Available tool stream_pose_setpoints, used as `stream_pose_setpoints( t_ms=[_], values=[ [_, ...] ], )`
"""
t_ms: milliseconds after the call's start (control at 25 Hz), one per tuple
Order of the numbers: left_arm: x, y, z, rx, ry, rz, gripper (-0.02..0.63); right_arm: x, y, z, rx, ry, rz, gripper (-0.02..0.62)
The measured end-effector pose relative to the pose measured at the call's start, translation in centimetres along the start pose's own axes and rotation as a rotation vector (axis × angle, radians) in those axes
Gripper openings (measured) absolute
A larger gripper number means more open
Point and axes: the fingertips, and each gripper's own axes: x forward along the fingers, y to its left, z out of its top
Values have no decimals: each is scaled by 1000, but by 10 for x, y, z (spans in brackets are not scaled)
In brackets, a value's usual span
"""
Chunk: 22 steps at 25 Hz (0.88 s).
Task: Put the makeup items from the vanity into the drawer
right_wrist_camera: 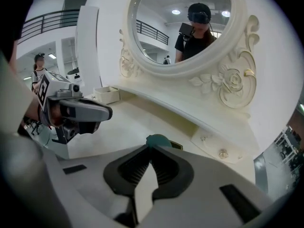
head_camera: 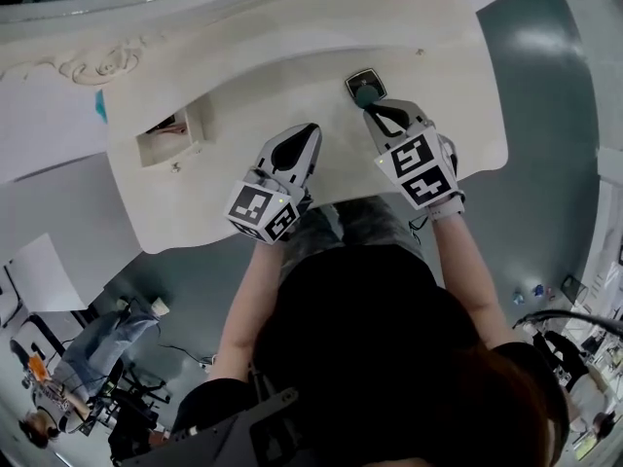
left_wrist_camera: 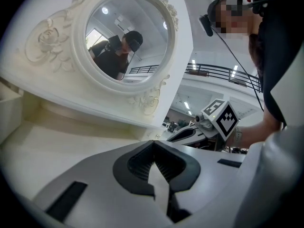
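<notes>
My head camera looks steeply down on the vanity top (head_camera: pixel 292 76) from well above. From the left gripper (head_camera: pixel 310 132) and right gripper (head_camera: pixel 369 100), my other cameras sit low and close over that top, facing its mirror (left_wrist_camera: pixel 124 37); both share the mirror and each other's gripper.

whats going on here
A person works two handheld grippers over a white vanity. The right gripper is shut on a small teal makeup item above the vanity top. The left gripper hovers beside it, shut and empty. The small drawer off to the left stands open.
</notes>
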Motion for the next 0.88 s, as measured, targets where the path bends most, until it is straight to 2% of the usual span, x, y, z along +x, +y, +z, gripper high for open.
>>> stream_pose_setpoints(
  t_ms=[400, 880],
  values=[
    [-68, 43, 16, -11, -47, 91, 14, 30, 74, 66, -121, -32, 110, 34],
    [-169, 121, 10, -53, -98, 220, 14, 93, 175, 138, -225, -62, 232, 35]
  ],
)
